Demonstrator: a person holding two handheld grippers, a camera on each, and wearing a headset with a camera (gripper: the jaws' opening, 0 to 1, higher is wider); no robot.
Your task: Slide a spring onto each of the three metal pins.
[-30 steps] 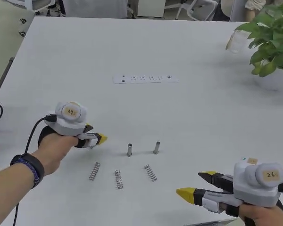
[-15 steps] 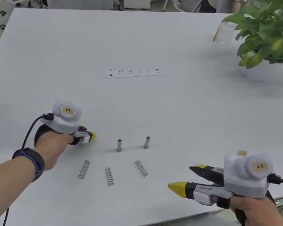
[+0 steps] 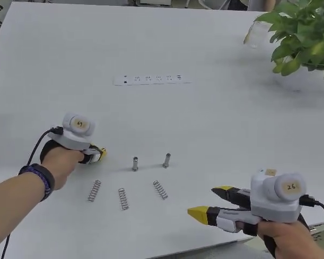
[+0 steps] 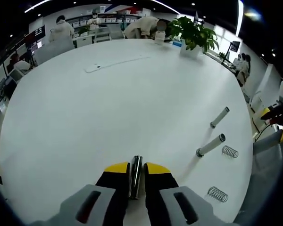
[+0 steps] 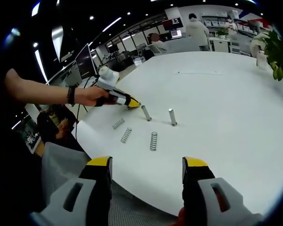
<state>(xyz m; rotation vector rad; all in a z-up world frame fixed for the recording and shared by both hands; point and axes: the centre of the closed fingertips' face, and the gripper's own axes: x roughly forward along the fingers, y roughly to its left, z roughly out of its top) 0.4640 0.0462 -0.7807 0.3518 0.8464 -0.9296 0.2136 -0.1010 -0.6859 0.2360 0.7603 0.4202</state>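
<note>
Head view: left gripper (image 3: 101, 154) clamped on a metal pin (image 4: 135, 175); right gripper (image 3: 202, 200) jaws apart. Two pins (image 3: 135, 163) upright and three springs (image 3: 122, 198) lying, all nearer the person than the power strip (image 3: 152, 80).

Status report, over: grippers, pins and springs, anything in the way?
Left gripper shut on third pin, low over table. Right gripper open, empty, near table edge. Two pins upright; three springs loose, none threaded. Nothing blocking.
</note>
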